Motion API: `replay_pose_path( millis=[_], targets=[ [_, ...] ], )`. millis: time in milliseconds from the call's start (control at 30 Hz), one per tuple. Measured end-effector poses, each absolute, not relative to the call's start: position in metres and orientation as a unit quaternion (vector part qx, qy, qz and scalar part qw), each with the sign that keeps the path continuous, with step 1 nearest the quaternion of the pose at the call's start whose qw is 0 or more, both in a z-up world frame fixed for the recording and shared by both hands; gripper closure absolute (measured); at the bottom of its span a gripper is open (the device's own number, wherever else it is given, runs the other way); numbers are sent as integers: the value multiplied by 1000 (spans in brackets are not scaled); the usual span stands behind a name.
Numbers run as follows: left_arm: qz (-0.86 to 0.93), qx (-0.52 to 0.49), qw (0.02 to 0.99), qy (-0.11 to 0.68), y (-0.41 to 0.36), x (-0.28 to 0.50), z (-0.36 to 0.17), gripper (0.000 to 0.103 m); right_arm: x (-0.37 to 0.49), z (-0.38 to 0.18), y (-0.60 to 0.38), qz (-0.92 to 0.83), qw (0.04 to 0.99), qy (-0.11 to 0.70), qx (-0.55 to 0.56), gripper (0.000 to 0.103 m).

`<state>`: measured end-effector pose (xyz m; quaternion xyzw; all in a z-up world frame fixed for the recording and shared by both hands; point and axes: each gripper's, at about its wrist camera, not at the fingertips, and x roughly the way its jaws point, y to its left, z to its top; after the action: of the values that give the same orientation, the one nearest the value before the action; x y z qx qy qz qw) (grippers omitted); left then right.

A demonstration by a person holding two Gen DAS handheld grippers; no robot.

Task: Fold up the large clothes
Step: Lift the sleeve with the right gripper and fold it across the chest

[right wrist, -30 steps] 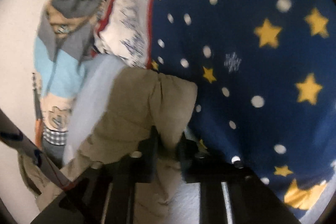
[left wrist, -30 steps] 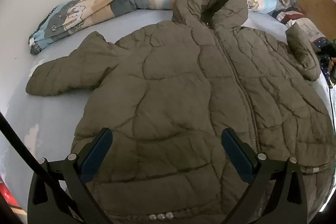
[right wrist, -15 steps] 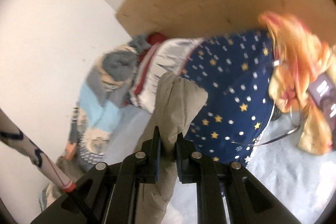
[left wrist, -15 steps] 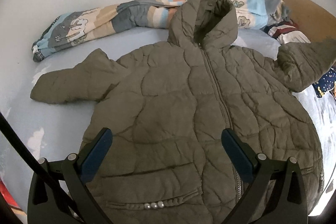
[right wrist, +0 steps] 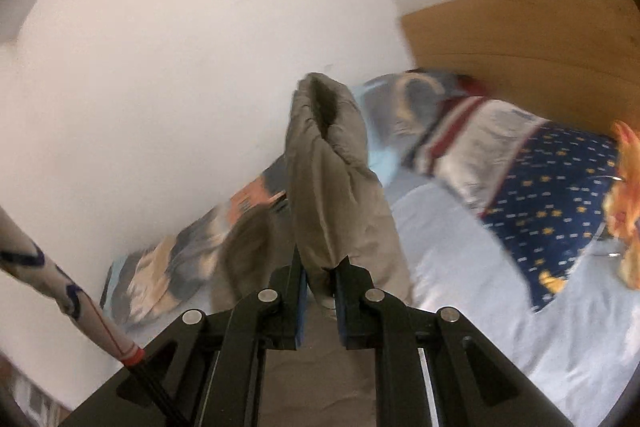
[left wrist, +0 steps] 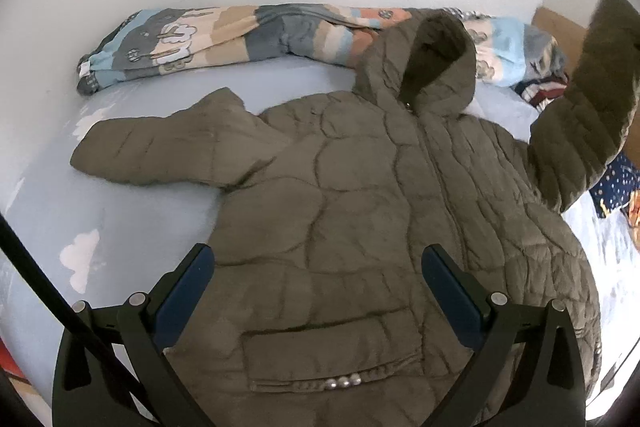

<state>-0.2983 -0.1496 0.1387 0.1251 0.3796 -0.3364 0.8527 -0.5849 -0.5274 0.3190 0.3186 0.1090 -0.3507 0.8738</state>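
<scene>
Jacket [left wrist: 360, 211] lies front-up on the light blue bed sheet [left wrist: 132, 211], zipped, hood [left wrist: 424, 67] toward the wall. One sleeve [left wrist: 160, 151] lies flat out to the side on the sheet. The other sleeve [right wrist: 332, 179] is off the bed, raised; my right claw [right wrist: 320, 291] is pinched tight on it near the cuff, and the cuff stands upright above the fingers. My left claw [left wrist: 316, 291] is spread wide, above the jacket's lower front, gripping nothing. Striped blanket [left wrist: 224, 43] is bunched along the wall. Star-print pillow [right wrist: 560, 195] is at the wooden headboard [right wrist: 520, 31].
</scene>
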Motion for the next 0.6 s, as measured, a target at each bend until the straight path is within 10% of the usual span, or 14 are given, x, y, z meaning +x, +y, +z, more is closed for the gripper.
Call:
replay_pose_path(
  millis=[600],
  targets=[
    [-279, 87, 863, 413, -111, -266, 135, 0, -334, 134, -368, -193, 880, 328, 284, 91]
  ],
)
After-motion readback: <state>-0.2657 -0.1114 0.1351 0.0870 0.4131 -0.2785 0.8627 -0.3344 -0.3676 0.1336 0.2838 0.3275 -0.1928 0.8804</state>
